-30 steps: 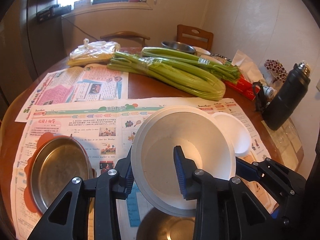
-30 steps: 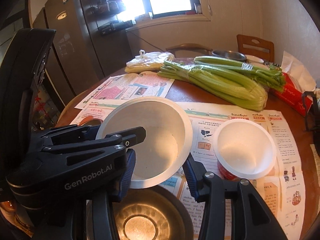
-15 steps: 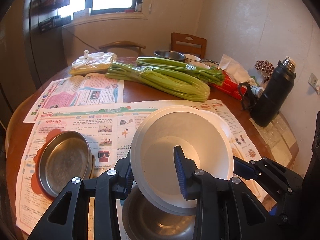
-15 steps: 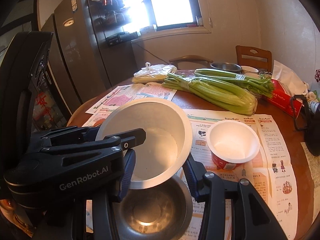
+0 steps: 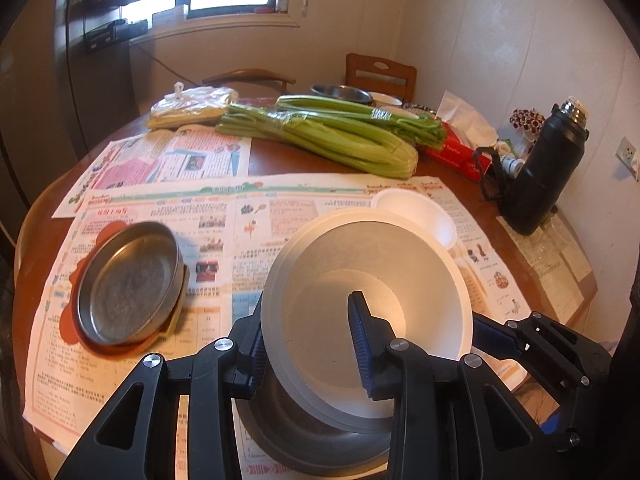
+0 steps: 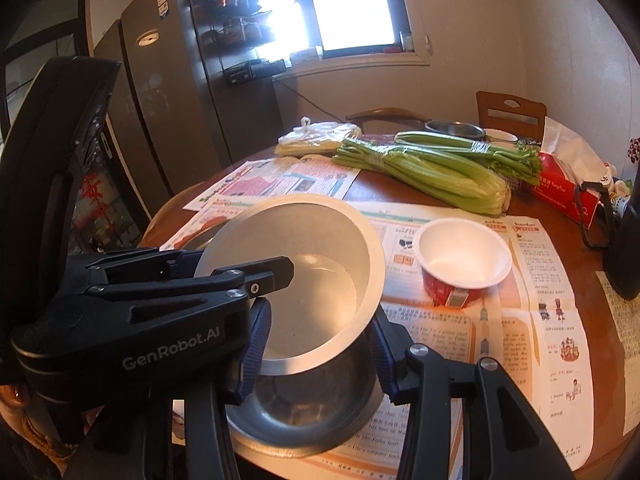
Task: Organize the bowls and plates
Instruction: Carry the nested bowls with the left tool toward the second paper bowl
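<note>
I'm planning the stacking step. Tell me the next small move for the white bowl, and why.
Probably lower the white bowl straight down into the steel bowl and then let go. Both tools, the left tool and the right tool, pinch its rim, it hangs tilted right above the steel bowl, and the two look fit to nest.

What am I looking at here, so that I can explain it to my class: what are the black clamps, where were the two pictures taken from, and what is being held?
There is no robot: a person holds a clamp-like tool in each hand. Each tool carries a camera looking along its two fingers, so one picture comes from the left hand-held gripper and the other from the right hand-held gripper. Both are shut on the rim of one white bowl, held above a steel bowl. On the table, over newspaper, also lie a steel plate, a small white cup, celery and a black flask.
</note>
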{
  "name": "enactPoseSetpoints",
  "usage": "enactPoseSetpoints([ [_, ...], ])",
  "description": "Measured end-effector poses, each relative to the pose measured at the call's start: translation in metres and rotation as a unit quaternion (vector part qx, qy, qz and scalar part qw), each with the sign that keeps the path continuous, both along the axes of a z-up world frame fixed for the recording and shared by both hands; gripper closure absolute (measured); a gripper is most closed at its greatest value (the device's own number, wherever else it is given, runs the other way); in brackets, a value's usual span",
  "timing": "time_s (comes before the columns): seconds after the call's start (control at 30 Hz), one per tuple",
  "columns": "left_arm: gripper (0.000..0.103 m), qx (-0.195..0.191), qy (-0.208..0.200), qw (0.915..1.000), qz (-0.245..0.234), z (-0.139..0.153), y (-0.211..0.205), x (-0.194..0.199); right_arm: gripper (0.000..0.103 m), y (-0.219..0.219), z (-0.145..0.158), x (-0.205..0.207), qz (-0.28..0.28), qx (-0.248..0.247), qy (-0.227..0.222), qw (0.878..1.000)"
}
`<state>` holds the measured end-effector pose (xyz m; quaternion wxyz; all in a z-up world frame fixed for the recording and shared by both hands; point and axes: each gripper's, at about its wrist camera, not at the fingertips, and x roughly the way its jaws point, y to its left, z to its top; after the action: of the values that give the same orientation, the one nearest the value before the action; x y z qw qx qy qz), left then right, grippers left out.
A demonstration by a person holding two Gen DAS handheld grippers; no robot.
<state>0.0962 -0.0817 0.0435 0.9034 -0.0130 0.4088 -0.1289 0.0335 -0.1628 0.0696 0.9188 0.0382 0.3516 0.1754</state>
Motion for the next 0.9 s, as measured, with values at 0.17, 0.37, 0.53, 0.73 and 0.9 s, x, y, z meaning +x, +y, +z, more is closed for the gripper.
enactPoseSetpoints([
  [0.17,0.066,0.007,0.01,0.9999,-0.001,-0.011,0.0,-0.008,0.055,0.003,-0.011,-0.007,0.004,-0.005,0.012,1.0],
  [0.37,0.065,0.005,0.03,0.9995,-0.003,-0.028,-0.002,-0.011,0.055,0.003,-0.025,-0.01,0.008,-0.015,0.031,0.999],
  [0.53,0.065,0.01,0.04,0.9991,-0.002,-0.038,-0.004,-0.01,0.055,0.002,-0.035,-0.011,0.006,-0.017,0.044,0.999],
  [0.73,0.065,0.016,0.044,0.9989,0.0,-0.045,-0.005,-0.008,0.055,0.003,-0.041,-0.011,0.005,-0.018,0.051,0.999],
  [0.9,0.065,0.019,0.051,0.9985,0.003,-0.051,-0.005,-0.006,0.055,0.005,-0.047,-0.008,0.006,-0.023,0.056,0.998],
])
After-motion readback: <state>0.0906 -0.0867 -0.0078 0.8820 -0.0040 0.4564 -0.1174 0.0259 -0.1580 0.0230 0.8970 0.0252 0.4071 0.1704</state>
